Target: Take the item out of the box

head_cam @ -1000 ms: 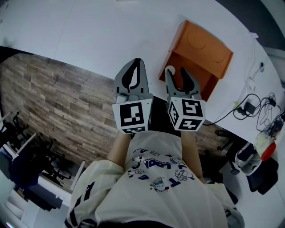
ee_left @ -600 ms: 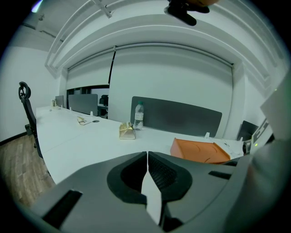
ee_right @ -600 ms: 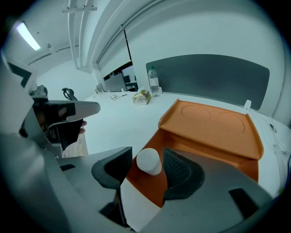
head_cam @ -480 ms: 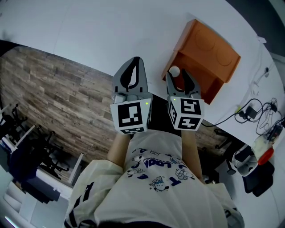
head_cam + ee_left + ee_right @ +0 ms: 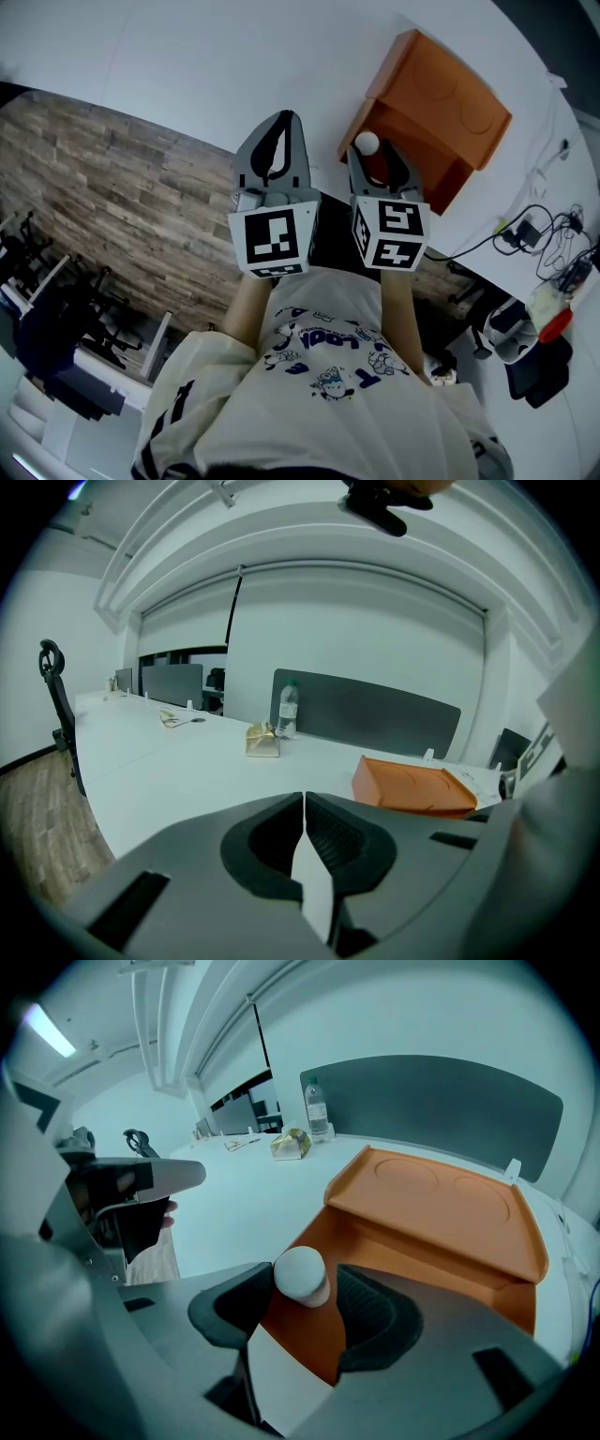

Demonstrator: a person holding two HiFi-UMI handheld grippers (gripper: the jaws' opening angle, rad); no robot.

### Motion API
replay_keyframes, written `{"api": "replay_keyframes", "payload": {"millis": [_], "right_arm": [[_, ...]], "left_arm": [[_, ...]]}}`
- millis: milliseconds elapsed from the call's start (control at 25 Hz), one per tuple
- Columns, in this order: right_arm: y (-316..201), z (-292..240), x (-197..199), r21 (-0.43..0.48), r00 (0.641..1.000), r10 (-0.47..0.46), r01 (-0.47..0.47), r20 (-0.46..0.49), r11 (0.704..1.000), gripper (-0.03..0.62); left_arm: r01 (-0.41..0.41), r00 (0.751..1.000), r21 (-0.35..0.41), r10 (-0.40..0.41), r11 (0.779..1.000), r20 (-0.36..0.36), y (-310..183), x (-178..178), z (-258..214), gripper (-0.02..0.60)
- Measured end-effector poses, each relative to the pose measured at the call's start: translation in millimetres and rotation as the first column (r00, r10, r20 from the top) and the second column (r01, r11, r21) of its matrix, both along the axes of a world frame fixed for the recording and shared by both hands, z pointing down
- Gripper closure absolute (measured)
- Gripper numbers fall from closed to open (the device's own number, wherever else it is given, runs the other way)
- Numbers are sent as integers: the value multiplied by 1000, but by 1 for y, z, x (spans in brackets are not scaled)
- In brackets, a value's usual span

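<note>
- The item [image 5: 300, 1276] is standing at the box's [image 5: 441, 1204] 8 o'clock corner, between the jaws of the right claw [image 5: 306, 1288], which have just been opening wide and are not pressing it.
- The left claw [image 5: 304, 803] is sitting closed and empty.
- The item is probably light and slippery, so gripping below its round cap seems safest.

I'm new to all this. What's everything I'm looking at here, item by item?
table: one, white, under everything
box: one, orange, lid up, on table's right
item: one, white, round-topped, inside box
bottle: one, clear, far along table
packet: one, gold, beside bottle
divider: one, grey, behind bottle
cables: several, black, table's right edge
floor: wood-look, below left
left gripper: one, grey, jaws shut, empty, above table edge
right gripper: one, grey, jaws just opening, item between them
</note>
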State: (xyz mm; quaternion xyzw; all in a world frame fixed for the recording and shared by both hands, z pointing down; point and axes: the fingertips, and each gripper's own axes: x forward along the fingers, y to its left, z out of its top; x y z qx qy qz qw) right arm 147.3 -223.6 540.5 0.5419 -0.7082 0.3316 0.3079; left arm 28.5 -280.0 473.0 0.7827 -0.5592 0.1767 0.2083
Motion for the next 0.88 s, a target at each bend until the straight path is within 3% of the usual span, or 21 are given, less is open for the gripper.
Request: {"api": "replay_keyframes", "payload": {"millis": [280, 880], "right_arm": [[3, 3, 4, -32, 999, -24, 23, -23, 999, 381], [2, 13, -1, -162, 980, -170, 152, -105, 975, 373]], "left_arm": [[0, 1000, -10, 0, 1000, -5, 2, 3, 2, 560], [28, 1000, -14, -28, 1000, -5, 2, 0, 1, 560]]}}
